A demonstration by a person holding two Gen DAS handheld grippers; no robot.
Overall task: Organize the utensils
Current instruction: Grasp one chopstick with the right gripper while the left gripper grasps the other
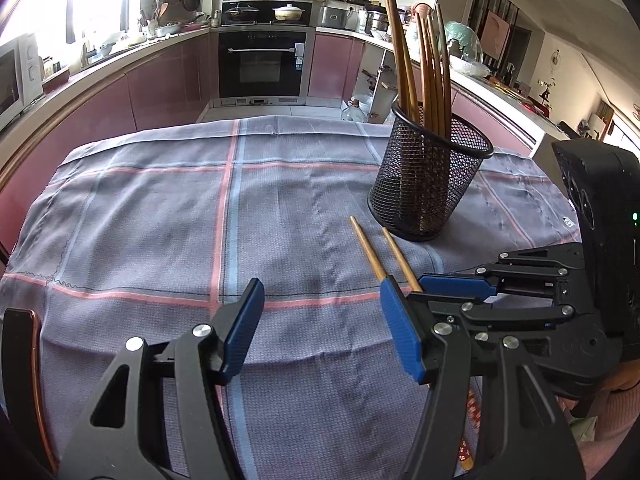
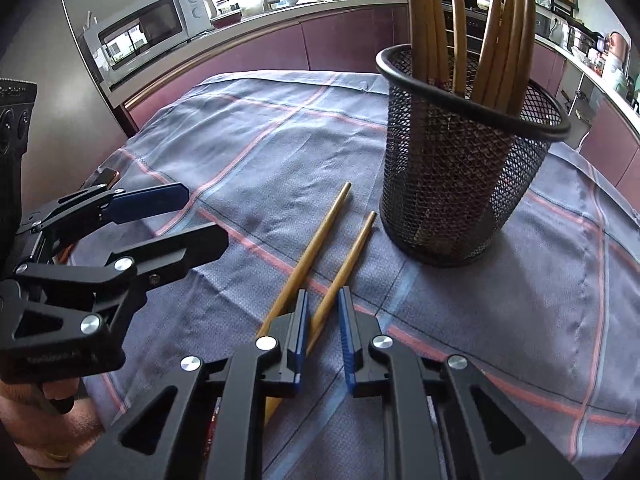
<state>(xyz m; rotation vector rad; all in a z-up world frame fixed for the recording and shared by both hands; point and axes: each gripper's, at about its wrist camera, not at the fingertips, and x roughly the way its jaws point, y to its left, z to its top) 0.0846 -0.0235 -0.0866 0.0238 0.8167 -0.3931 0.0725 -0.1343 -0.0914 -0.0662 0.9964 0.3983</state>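
Two wooden chopsticks (image 2: 320,240) lie side by side on the checked tablecloth, just in front of a black mesh holder (image 2: 460,168) that has several chopsticks (image 2: 500,28) standing in it. My right gripper (image 2: 323,312) is low over the cloth with its blue pads on either side of the right-hand chopstick (image 2: 344,268); a gap shows on both sides, so it is open. My left gripper (image 1: 320,316) is wide open and empty, left of the right one. In the left wrist view the chopsticks (image 1: 380,252) and holder (image 1: 424,176) sit ahead to the right.
The tablecloth (image 1: 160,220) covers the table. A phone (image 1: 24,344) lies at the table's near left edge. Kitchen counters, a microwave (image 2: 148,28) and an oven (image 1: 264,60) stand beyond the table.
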